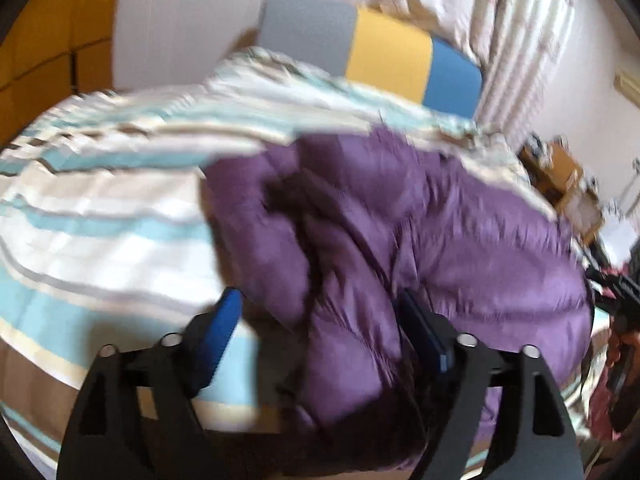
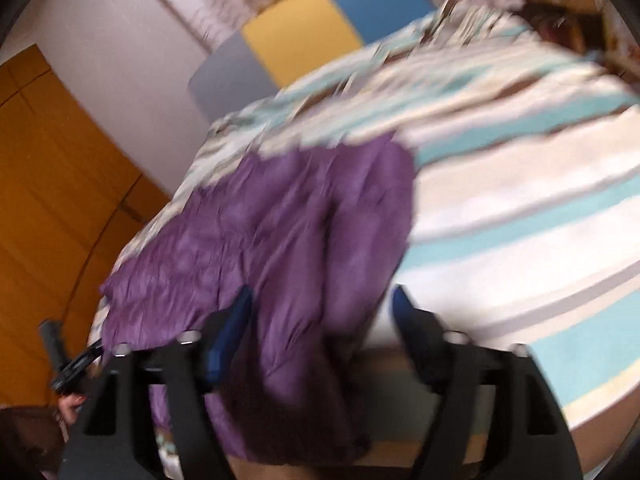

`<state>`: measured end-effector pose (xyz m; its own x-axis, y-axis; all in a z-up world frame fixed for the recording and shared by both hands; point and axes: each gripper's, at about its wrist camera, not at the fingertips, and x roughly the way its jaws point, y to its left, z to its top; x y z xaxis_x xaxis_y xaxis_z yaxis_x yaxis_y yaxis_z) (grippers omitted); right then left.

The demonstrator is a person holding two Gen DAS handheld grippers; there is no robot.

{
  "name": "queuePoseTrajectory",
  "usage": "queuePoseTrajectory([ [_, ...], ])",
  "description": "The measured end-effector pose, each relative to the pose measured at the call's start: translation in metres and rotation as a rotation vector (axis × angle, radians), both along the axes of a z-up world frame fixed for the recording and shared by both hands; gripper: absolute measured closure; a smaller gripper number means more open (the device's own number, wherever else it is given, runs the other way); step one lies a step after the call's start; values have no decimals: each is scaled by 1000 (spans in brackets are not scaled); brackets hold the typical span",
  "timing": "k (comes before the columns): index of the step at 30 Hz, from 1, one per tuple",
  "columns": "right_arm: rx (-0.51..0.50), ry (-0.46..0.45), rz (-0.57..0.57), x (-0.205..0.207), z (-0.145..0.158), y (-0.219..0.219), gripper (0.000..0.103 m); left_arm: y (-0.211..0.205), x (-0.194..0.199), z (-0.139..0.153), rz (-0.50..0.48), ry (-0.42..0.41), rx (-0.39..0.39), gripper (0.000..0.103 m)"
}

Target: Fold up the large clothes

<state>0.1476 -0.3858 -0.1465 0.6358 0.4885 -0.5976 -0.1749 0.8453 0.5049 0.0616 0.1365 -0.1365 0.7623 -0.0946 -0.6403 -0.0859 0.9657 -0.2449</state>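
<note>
I count one garment here, a purple puffer jacket (image 1: 400, 232), lying bunched on one bed whose striped cover (image 1: 100, 208) runs in bands of white, pale blue, beige and brown. In my left wrist view the jacket fills the middle and right of the bed; in my right wrist view it sits to the left, close to the bed's edge beside the orange wooden panelling (image 2: 52, 184). I have two grippers, one per hand. My left gripper (image 1: 320, 324) stands with its jaws wide apart, a fold of the jacket lying between the blue pads (image 1: 224, 320); the right-hand pad sits against the quilted fabric while the left-hand one is over bare cover, so nothing is clamped. My right gripper (image 2: 322, 316) is likewise spread wide, with the near end of the jacket running up between its two fingers and neither pad pressing on it, as far as the motion blur lets me judge. Behind the bed I see one headboard (image 1: 380, 52) made of three panels, grey, yellow and blue, and pale curtains (image 1: 500, 12) above it. Past the bed's far right corner there is one wooden piece of furniture (image 1: 560, 172) with small things on it, too smeared to count. At the lower left of the right wrist view, a hand (image 2: 70, 404) shows beside some dark gear.
</note>
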Motion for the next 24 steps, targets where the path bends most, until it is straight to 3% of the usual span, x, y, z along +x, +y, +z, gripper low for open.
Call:
queuePoseTrajectory([
  [4,-31,-60,24,20,17,12,22,11,28,12,31,-18,-10,16],
  [8,-118,-49,104,53,12,56,22,7,72,6,-8,57,-28,16],
  [9,-150,-45,110,58,10,63,28,3,81,2,-28,82,-33,22],
  [10,-200,-45,124,64,7,74,52,-2,87,-2,-56,107,-28,35],
  [11,-225,-47,134,59,6,81,66,-6,88,-4,-77,131,-13,61],
  [12,-244,-45,144,57,4,85,77,-10,85,-3,-82,131,-2,76],
  [14,-208,-59,138,48,5,85,83,-16,73,7,-90,98,-11,92],
  [19,-131,-205,85,31,64,74,87,-6,45,62,-2,-68,-65,94],
  [24,-80,-317,22,43,107,74,87,-7,54,106,109,-226,-92,94],
])
